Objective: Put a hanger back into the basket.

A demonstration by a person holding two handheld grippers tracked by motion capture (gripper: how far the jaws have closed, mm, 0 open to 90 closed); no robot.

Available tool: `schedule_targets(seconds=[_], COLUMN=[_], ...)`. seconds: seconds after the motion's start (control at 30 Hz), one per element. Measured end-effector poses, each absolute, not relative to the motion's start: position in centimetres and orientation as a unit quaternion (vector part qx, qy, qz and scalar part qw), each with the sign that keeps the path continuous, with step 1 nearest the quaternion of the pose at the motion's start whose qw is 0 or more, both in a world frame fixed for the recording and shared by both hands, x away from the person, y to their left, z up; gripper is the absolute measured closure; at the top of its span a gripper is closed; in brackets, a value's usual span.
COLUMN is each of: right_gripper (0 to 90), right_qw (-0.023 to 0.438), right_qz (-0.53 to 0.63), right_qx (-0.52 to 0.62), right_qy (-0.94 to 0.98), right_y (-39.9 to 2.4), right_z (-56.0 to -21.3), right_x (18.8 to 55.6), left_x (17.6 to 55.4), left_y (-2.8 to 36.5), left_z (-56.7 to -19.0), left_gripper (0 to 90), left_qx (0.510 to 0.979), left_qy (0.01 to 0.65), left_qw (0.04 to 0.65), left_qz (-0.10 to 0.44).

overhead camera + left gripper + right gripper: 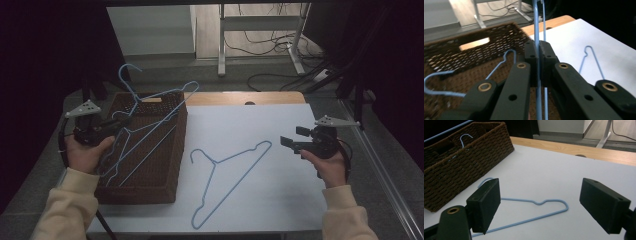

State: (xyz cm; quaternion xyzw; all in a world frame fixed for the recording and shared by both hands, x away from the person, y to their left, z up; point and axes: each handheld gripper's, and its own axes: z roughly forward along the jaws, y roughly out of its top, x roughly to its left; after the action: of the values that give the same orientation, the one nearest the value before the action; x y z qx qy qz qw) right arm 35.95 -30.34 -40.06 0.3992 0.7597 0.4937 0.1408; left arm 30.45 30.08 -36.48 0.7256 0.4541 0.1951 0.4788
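So far one hanger [227,180] lies on the surface [260,125] at 3 o'clock of the basket [170,150]. Left gripper [120,123] is clamped on a second hanger [150,117] above the basket; more remain inside. Right gripper [290,143] waits, jaws apart.

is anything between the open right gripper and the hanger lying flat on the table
Nothing visible. The right gripper hovers open beside the hanger on the table, with only bare white tabletop between them. The wicker basket and the left gripper, shut on another hanger, sit off to the far side.
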Motion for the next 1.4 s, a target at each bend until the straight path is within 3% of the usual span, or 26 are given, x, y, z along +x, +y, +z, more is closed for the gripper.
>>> schedule_targets(seconds=[0.47,1.27,1.3,1.4], right_gripper=[16.5,16.5,16.5,16.5], right_qw=[0.134,0.134,0.134,0.134], right_qz=[0.488,0.488,0.488,0.487], right_qx=[0.4,0.401,0.401,0.4], right_qy=[0.764,0.764,0.764,0.765], right_y=[-30.0,-30.1,-30.1,-30.1], right_z=[-40.3,-40.4,-40.4,-40.4], right_x=[36.0,36.0,36.0,36.0], left_x=[31.0,33.1,33.2,33.1], left_y=[33.2,32.0,32.1,32.3], left_z=[-40.0,-44.2,-44.5,-44.4], left_gripper=[86.2,85.7,85.0,67.3], left_qx=[0.713,0.746,0.745,0.739], left_qy=[0.503,0.522,0.53,0.535], left_qw=[0.448,0.391,0.382,0.376], left_qz=[0.194,0.132,0.132,0.163])
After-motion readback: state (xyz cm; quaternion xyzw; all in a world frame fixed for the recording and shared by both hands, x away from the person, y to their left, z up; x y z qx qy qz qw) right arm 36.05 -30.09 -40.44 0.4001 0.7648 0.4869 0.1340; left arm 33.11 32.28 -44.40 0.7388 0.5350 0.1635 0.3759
